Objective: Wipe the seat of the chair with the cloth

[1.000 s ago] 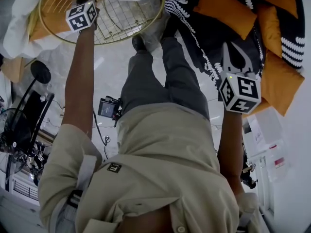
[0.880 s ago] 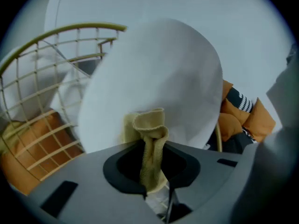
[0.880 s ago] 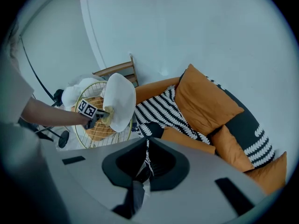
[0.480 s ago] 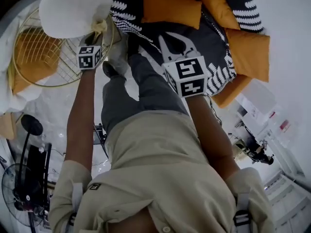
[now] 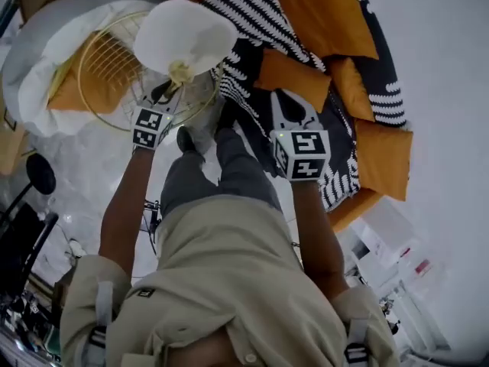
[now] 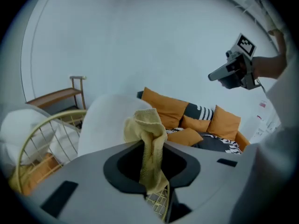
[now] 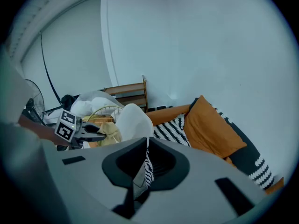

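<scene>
A white shell chair stands between a gold wire frame and the sofa; it also shows in the left gripper view and the right gripper view. My left gripper is shut on a crumpled yellow cloth, held right at the chair's near edge. The cloth hangs bunched between the jaws of the left gripper. My right gripper hovers over the sofa's striped throw, jaws together and empty. It sees the left gripper and the cloth.
A gold wire frame holds an orange cushion beside white bedding. The sofa carries orange pillows and a black-and-white throw. A wooden shelf stands at the wall. A fan is at left.
The head view has swung up and the white chair has come into sight. My left gripper with the cloth now sits at the chair's edge; the right gripper has drawn in towards the middle.
</scene>
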The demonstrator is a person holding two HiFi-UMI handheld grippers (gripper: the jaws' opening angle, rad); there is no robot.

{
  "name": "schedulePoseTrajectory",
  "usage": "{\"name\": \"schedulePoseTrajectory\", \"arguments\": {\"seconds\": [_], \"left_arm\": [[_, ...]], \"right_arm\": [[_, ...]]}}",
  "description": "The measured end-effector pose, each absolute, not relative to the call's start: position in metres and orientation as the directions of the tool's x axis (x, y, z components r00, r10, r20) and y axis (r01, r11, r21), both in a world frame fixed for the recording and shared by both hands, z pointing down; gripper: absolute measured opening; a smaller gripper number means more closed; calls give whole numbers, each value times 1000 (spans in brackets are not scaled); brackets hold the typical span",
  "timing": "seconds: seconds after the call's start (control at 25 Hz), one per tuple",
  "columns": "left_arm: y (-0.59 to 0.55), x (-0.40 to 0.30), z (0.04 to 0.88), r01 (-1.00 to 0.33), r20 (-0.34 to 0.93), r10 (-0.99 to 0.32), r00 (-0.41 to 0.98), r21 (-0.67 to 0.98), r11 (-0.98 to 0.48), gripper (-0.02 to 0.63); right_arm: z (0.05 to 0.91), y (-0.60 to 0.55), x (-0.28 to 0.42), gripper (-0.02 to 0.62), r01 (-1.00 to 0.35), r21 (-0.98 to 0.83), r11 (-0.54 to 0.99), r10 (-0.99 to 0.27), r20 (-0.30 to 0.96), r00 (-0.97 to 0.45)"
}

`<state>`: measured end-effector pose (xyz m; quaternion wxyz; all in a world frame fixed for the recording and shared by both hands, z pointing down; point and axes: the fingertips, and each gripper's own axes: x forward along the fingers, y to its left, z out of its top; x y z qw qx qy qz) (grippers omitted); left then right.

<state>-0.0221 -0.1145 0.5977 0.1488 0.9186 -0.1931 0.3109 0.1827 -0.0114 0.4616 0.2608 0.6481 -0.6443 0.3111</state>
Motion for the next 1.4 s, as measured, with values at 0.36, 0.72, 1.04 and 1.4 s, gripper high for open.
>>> {"name": "schedulePoseTrajectory", "arguments": {"seconds": [0.36,0.72,1.04,1.4], "left_arm": [[-133,-69,390,-471,442,-431,787,-20,-882,86],[-131,-144,217,-535,236,-557,796,-153,-831,86],[-84,-171,126,-542,146,-569,810,-185,-820,86],[-41,-186,91,-534,105,-571,814,-249,-808,86]], "right_arm": [[350,-34,163,28,-998,-66,12,-812,581,-48],[232,-26,123,28,-996,-72,59,-919,387,-82],[142,-6,84,28,-986,-63,154,-961,223,-164],[99,26,47,21,-972,-3,234,-962,143,-232]]}}
